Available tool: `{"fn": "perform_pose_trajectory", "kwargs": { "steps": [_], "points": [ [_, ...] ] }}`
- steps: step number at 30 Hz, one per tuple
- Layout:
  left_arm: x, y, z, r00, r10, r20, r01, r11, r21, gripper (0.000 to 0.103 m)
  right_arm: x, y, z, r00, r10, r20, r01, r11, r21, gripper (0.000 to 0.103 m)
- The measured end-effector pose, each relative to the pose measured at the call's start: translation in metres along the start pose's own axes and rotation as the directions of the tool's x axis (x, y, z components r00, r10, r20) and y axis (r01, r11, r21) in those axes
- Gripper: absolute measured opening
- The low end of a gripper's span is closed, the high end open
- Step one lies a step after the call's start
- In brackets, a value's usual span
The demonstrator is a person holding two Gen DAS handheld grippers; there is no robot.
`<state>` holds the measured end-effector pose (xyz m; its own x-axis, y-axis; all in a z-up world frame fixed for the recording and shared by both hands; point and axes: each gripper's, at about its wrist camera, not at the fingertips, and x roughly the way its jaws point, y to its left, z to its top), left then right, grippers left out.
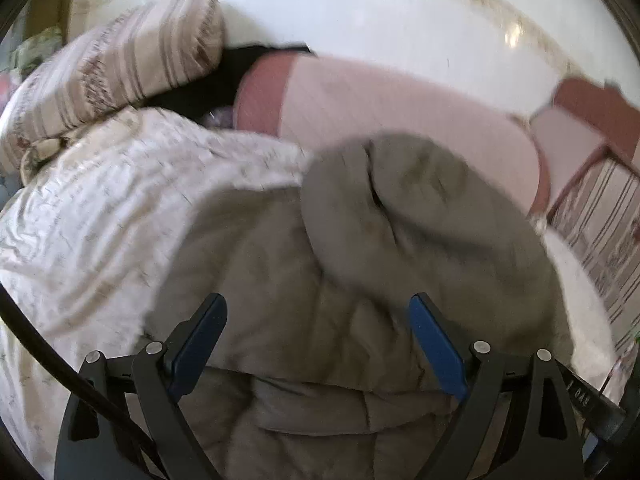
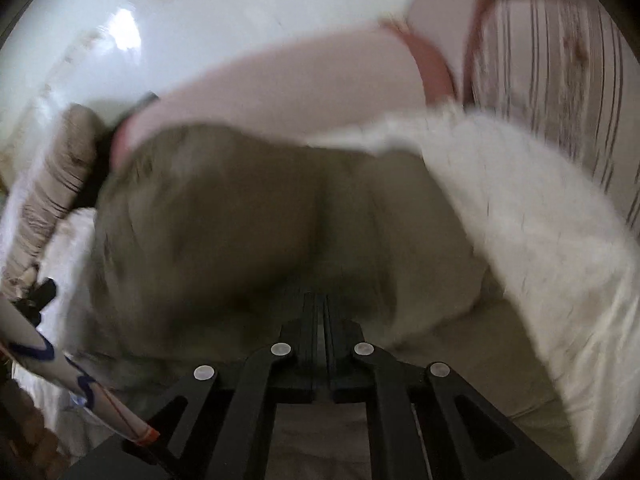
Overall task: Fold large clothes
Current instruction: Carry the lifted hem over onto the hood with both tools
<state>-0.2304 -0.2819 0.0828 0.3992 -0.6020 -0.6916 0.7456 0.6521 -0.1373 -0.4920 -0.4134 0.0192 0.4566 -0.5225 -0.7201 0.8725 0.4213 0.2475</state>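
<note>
Mid-fold on the bed (image 1: 100, 208): my right fingers (image 2: 320, 308) together, apparently pinching the coat (image 2: 248, 208); left fingers (image 1: 316, 320) apart above it. Next: lay the fold flat.

Both wrist views look down and forward, close over the grey garment (image 1: 360, 248) (image 2: 248, 216). Both share that garment, the pink bolster (image 1: 400, 120) (image 2: 280, 80) beyond it and the striped pillow (image 1: 120, 60) (image 2: 56, 184) left of it.

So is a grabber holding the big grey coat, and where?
The right gripper looks shut on the grey coat, but the held part is hidden. The left gripper is open, holding nothing.
</note>
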Motion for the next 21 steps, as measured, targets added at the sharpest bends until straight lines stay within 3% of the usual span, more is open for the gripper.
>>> {"fn": "perform_pose_trajectory", "kwargs": {
  "steps": [3,5,9,12,15,18,21],
  "points": [
    [0.025,-0.011,-0.010,0.997,0.021,-0.073,-0.020,1.000,0.017,0.092,0.016,-0.017,0.002,0.995,0.079,-0.060,-0.072,0.992,0.104,0.002],
    [0.029,-0.017,-0.014,0.996,0.057,-0.071,-0.054,0.997,0.047,0.092,0.008,-0.015,0.007,0.998,0.051,-0.042,-0.048,0.996,0.076,0.002],
    [0.022,-0.019,-0.010,0.998,0.047,-0.040,-0.045,0.998,0.052,0.092,-0.031,-0.001,0.020,0.994,0.032,0.103,-0.032,0.999,0.004,0.003],
    [0.018,-0.015,-0.007,0.999,0.035,-0.018,-0.035,0.999,0.028,0.092,-0.046,0.020,0.035,0.981,0.101,0.164,-0.092,0.994,-0.059,0.005],
    [0.019,-0.012,-0.006,0.998,0.068,-0.017,-0.067,0.997,0.035,0.092,-0.042,0.046,0.046,0.968,0.164,0.190,-0.143,0.982,-0.123,0.008],
    [0.030,-0.005,-0.008,0.994,0.097,-0.053,-0.096,0.995,0.019,0.092,-0.014,0.067,0.041,0.973,0.157,0.167,-0.122,0.972,-0.199,0.024],
    [0.036,0.000,-0.011,0.991,0.108,-0.076,-0.107,0.994,0.017,0.092,0.032,0.074,0.028,0.995,0.096,0.038,-0.085,0.968,-0.238,0.024]
  ]
}}
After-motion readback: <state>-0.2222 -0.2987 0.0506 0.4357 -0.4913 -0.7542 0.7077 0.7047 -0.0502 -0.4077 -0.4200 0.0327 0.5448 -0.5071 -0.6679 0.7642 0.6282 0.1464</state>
